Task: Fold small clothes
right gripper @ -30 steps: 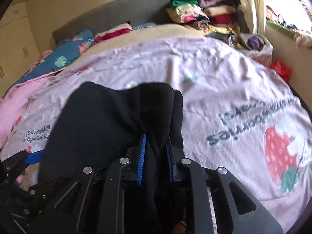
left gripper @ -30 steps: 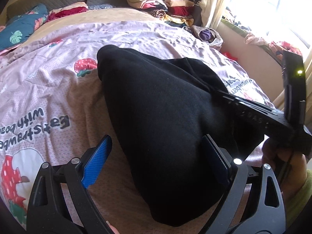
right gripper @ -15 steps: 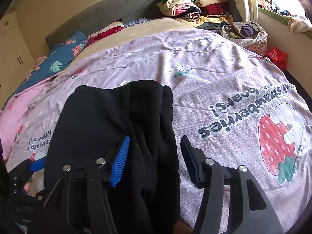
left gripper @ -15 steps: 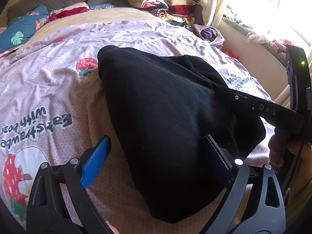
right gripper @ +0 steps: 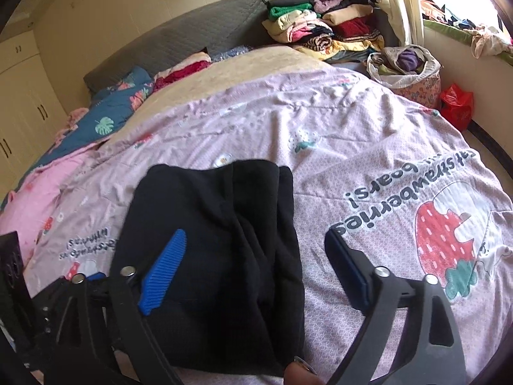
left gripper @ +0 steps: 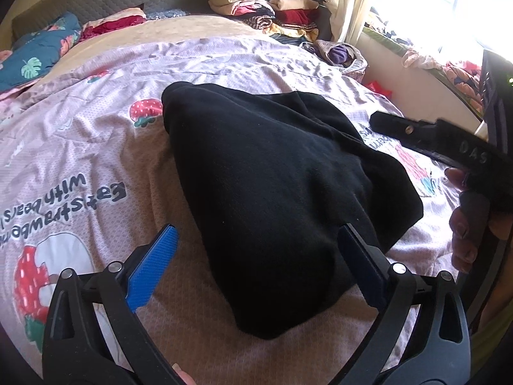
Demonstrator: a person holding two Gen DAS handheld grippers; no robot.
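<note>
Here, setting: a black garment [left gripper: 272, 199] lies folded into a compact bundle on the pink strawberry-print quilt [left gripper: 96, 160] of a bed; it sits near the bed's front edge, between the two tools
Garment, as placed: doubled over itself, with layered edges running along its right side in the right wrist view [right gripper: 224, 256]; it rests flat and unsupported on the quilt, which suggests a fold has just been laid down and the cloth released to settle
Left tool [left gripper: 253, 272]: blue pads spread wide; the near end of the garment lies in the gap between them, but neither pad presses on it; the jaws are opening, and nothing is gripped
Right tool [right gripper: 256, 269]: jaws opening, now wide; the garment's right edge lies between them, the cloth free of both pads; it holds nothing
Right tool, seen from the left: its black body reaches in from the right [left gripper: 433, 141], clear above the garment, a person's hand [left gripper: 468, 224] wrapped on the grip
Backdrop: stacks of folded clothes [right gripper: 320, 22] sit at the far corner by the headboard, well apart from the garment; likely the finished pile
Judgement: the bundle looks close to done; a last tidy or a carry to the stack seems to remain
</note>
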